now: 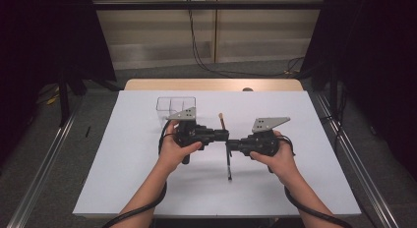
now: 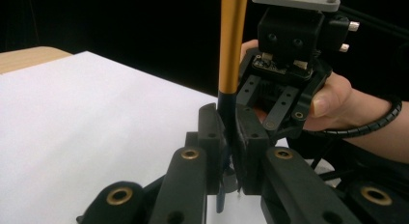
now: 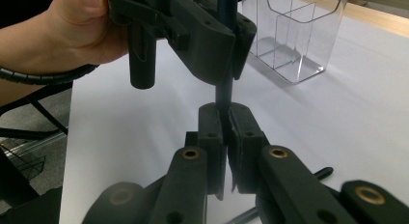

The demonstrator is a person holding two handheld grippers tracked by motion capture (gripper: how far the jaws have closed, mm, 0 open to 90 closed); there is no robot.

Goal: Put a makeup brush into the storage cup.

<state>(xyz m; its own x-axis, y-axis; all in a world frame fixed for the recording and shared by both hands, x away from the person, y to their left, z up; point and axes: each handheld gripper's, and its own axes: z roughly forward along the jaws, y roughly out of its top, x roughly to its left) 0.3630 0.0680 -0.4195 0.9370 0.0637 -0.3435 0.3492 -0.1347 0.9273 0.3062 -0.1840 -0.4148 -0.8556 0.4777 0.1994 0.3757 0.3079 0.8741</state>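
Two grippers pinch one slim brush (image 1: 227, 149) at the frame's centre: the left gripper (image 1: 225, 135) and the right gripper (image 1: 229, 145) both clamp its dark handle. Its long axis runs up-frame, gold ferrule (image 2: 232, 45) uppermost. Bare white table (image 1: 123, 159) surrounds it; a clear organiser (image 1: 175, 104) stands upper left.

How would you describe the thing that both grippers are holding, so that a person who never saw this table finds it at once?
Look at the white table, near its middle, in front of the clear plastic box. There the left gripper and the right gripper meet, both shut on one slim brush. It has a dark handle and a gold metal sleeve, unlike the plain black stick lying on the table below it.
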